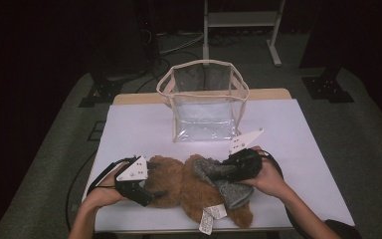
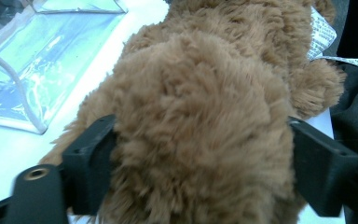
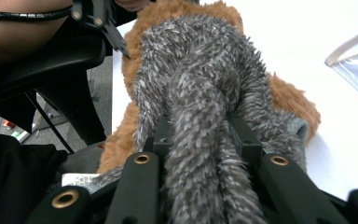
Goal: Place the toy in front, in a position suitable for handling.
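A brown plush bear (image 1: 179, 186) lies near the front edge of the white table (image 1: 139, 124), with a white label (image 1: 211, 216) at its near side. My left gripper (image 1: 151, 193) comes in from the left. In the left gripper view its jaws (image 2: 200, 140) stand wide on either side of a rounded part of the bear (image 2: 200, 84), and the fur presses against both pads. My right gripper (image 1: 225, 172) is shut on a grey fuzzy cloth (image 1: 211, 172) that lies over the bear. The right gripper view has that grey fuzzy cloth (image 3: 200, 70) bunched between the jaws (image 3: 200, 135).
A clear plastic bag with cream trim (image 1: 204, 94) stands open and upright at the table's far middle, just behind the bear. White tabletop lies to either side of it. A metal stand (image 1: 241, 20) is on the floor beyond the table.
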### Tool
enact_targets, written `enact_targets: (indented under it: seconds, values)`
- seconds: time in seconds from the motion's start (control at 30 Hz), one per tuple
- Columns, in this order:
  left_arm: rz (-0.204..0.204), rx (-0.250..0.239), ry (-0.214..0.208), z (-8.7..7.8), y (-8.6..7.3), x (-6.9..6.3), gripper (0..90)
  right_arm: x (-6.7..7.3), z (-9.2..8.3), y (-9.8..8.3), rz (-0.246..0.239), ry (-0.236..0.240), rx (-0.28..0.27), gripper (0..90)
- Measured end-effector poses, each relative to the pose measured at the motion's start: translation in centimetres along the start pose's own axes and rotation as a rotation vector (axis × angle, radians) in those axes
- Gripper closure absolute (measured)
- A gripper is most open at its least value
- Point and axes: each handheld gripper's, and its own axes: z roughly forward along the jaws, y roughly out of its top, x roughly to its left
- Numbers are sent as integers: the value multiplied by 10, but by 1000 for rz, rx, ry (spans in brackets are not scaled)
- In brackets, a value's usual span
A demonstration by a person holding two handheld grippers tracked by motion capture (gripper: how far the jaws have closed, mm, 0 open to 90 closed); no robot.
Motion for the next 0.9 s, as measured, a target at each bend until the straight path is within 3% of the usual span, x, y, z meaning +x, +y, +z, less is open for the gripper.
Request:
enact_targets:
  seconds: [0.2, 0.37, 0.57, 0.73, 0.9]
  values:
    - [-42, -21, 0, 0, -7, 5, 116, -3, -7, -12, 15, -11, 3, 689]
    - [-61, -35, -43, 12, -7, 3, 233, -5, -16, -20, 35, -39, 16, 689]
    - [-82, -45, -64, 27, 1, -4, 251, -13, -33, -29, 63, -85, 37, 689]
    - [-109, -50, -63, 46, 16, -6, 251, -15, -47, -31, 74, -134, 49, 689]
    - [-88, -50, -71, 71, 38, -15, 251, -7, -53, -15, 38, -143, 22, 689]
